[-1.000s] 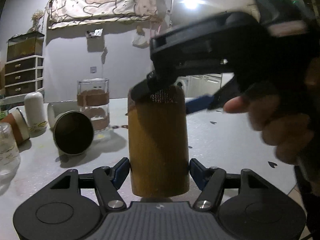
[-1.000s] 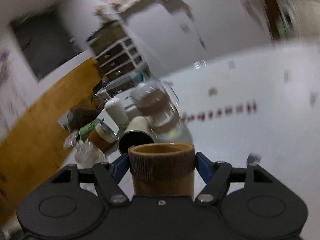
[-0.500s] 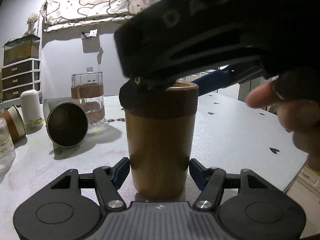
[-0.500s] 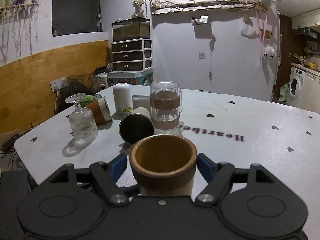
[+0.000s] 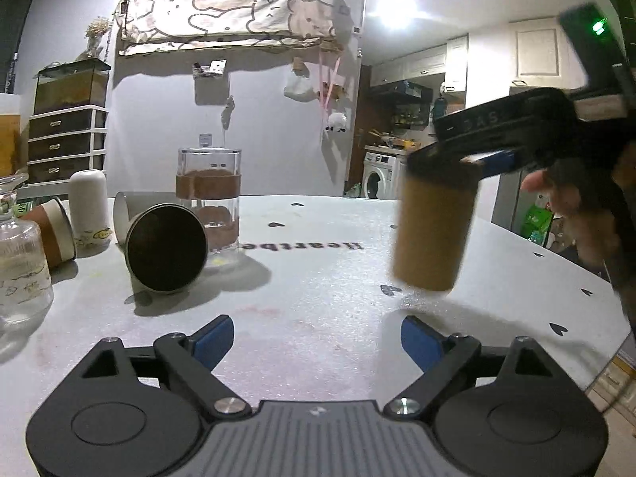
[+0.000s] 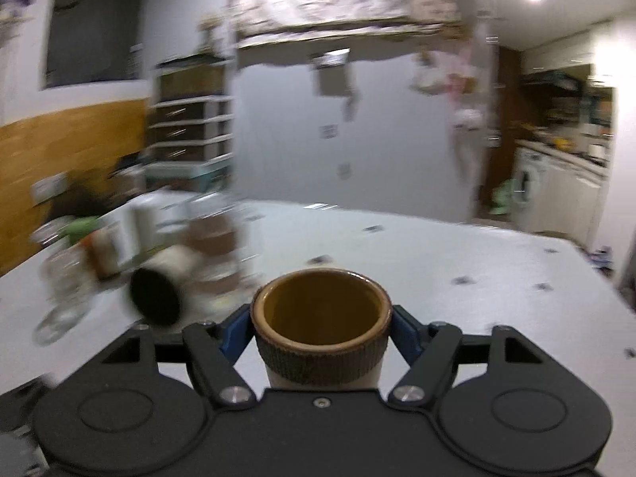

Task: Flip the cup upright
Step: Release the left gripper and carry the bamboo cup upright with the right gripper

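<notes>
The brown bamboo-look cup point(image 5: 433, 234) with a ribbed dark band at its rim hangs upright, mouth up, just above the white table point(image 5: 318, 278), at the right in the left wrist view. My right gripper point(image 6: 321, 334) is shut on the cup point(image 6: 321, 342) around its ribbed band, and I see down into its open mouth. My left gripper point(image 5: 317, 340) is open and empty, low over the table, left of and nearer than the cup.
At the left stand a metal cup lying on its side point(image 5: 167, 252), a tall glass with a brown sleeve point(image 5: 208, 202), a white bottle point(image 5: 89, 206), a paper cup point(image 5: 51, 232) and a clear glass point(image 5: 20, 274). The table's right edge point(image 5: 596, 274) is close.
My left gripper has let go of the cup and opened. My right gripper has lifted the upright cup and carried it to the right, away from the left gripper.
</notes>
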